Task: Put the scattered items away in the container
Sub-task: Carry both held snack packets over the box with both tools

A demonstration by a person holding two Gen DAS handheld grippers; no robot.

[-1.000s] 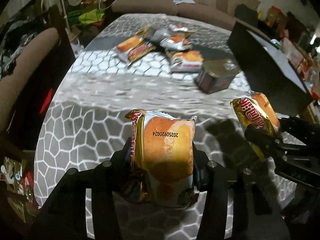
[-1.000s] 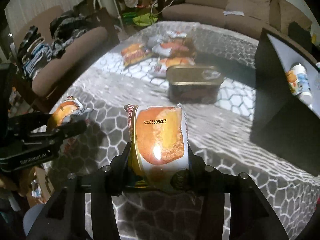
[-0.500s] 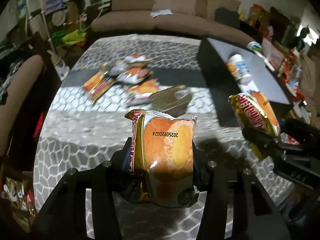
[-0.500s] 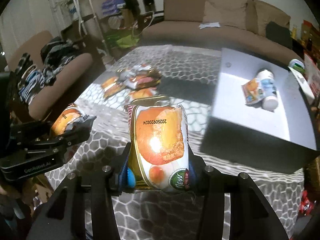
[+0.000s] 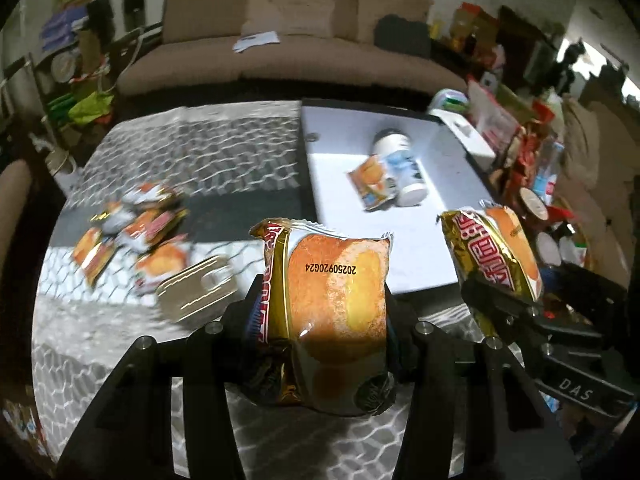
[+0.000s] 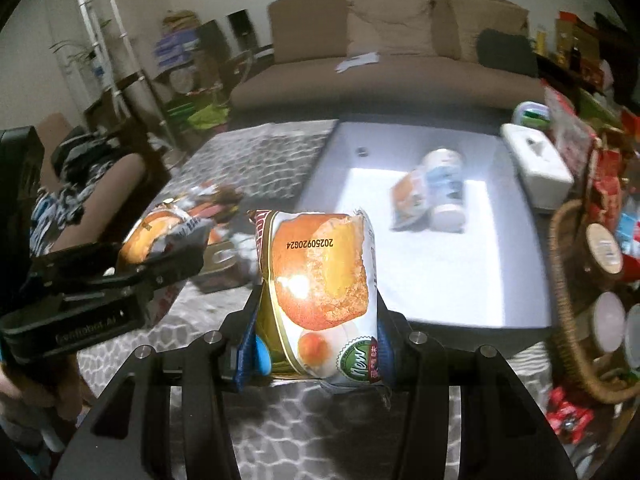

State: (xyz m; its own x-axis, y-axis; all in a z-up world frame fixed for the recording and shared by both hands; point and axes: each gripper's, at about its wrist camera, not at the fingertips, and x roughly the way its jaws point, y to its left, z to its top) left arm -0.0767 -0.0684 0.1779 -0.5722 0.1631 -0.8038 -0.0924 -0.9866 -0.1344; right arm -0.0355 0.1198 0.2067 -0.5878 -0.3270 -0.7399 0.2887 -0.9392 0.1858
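Observation:
My left gripper is shut on an orange and gold cake packet, held upright above the patterned table. My right gripper is shut on a similar packet. Each gripper shows in the other's view: the right gripper with its packet, the left gripper with its packet. Just ahead stands the black container with a white inside, holding a white bottle and one packet. Several packets and a tin lie to the left.
A brown sofa runs behind the table. A white tissue box sits by the container's far right corner. A wicker basket of jars and packets crowds the right side. An armchair with clothes stands at the left.
Both grippers have risen and swung right with their packets. The container has moved from the right edge to straight ahead, its white inside now showing. The scattered packets and tin have slid left.

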